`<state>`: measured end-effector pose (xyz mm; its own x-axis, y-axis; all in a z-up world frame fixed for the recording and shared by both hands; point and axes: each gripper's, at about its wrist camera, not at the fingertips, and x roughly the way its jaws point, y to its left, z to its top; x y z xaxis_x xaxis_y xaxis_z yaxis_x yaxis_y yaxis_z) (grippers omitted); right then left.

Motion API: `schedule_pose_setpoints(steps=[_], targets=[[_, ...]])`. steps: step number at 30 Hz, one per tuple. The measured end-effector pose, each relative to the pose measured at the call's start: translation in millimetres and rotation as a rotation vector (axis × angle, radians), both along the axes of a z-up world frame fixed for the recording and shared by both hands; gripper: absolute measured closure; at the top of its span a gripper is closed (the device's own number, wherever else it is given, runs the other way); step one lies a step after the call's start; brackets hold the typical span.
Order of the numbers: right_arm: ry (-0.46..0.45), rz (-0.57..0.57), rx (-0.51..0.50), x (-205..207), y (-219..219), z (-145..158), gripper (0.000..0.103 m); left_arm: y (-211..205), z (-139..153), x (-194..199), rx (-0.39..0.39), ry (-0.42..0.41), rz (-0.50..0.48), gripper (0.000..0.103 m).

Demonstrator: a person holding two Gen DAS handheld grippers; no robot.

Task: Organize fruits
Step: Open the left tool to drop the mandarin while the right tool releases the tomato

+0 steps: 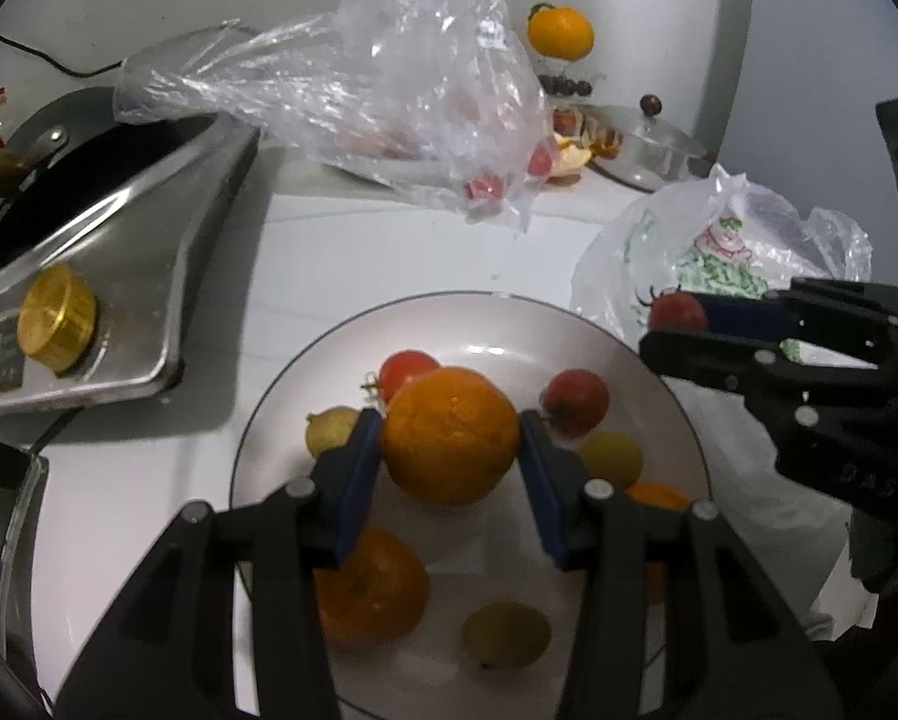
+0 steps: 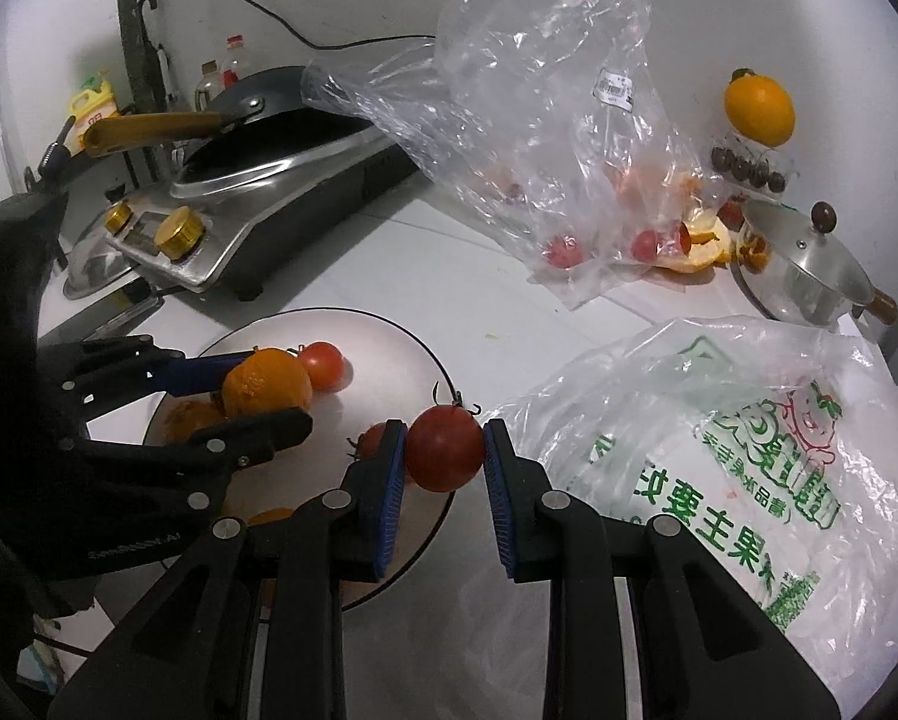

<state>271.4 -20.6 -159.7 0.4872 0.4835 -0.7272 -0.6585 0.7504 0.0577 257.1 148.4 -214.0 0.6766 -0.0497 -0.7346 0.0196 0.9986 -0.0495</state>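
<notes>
My left gripper (image 1: 450, 441) is shut on an orange (image 1: 451, 435) and holds it just above a white plate (image 1: 497, 324). The plate holds another orange (image 1: 377, 588), red tomatoes (image 1: 576, 399) and small yellow fruits (image 1: 611, 459). My right gripper (image 2: 443, 450) is shut on a red tomato (image 2: 444, 449) over the plate's right edge (image 2: 443, 372). It also shows in the left wrist view (image 1: 665, 324) at right. In the right wrist view the left gripper (image 2: 263, 387) holds the orange (image 2: 267, 382) at left.
A clear plastic bag (image 2: 539, 138) with small tomatoes lies behind the plate. A printed white bag (image 2: 737, 468) lies at right. A stove with a wok (image 2: 257, 174) stands at left. A lidded pot (image 2: 803, 264) and orange peel (image 2: 698, 243) sit at back right.
</notes>
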Motion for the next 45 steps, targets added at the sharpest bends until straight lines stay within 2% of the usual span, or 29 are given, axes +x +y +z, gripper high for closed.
schedule_pose_setpoints(steps=[8,16,27,45], targets=[[0.014,0.002,0.002,7,2,-6,0.076,1,-3,3,-0.009,0.016,0.004,0.056],[0.009,0.021,0.003,1,10,-2,0.075,8,15,-12,-0.029,-0.046,0.008,0.052],[0.004,0.076,0.015,-21,31,3,0.075,39,28,-43,-0.049,-0.089,0.086,0.051],[0.055,0.188,-0.019,-40,58,-13,0.076,53,19,-54,-0.051,-0.074,0.118,0.051]])
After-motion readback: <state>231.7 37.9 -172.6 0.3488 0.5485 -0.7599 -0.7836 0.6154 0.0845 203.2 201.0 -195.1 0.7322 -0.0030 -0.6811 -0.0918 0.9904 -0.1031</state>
